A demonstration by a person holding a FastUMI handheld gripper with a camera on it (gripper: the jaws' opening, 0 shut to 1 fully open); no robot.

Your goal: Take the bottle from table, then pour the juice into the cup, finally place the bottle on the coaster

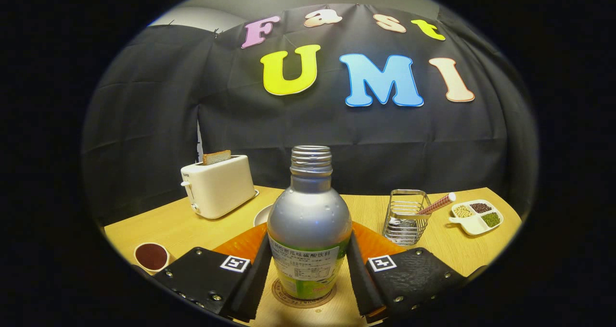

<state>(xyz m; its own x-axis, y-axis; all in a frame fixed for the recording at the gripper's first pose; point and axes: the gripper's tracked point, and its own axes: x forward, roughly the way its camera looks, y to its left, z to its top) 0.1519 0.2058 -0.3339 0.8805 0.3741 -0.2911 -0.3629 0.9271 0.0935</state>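
One silver bottle (its cap is off) stands upright on one round coaster on the wooden table. The gripper has its two fingers on the bottle's left and right sides, pressing it. Just behind the bottle lies one orange mat. Far left sits one white toaster with one slice of bread. Near left is one cup. To the right stand one wire basket and one white dish with three kinds of beans
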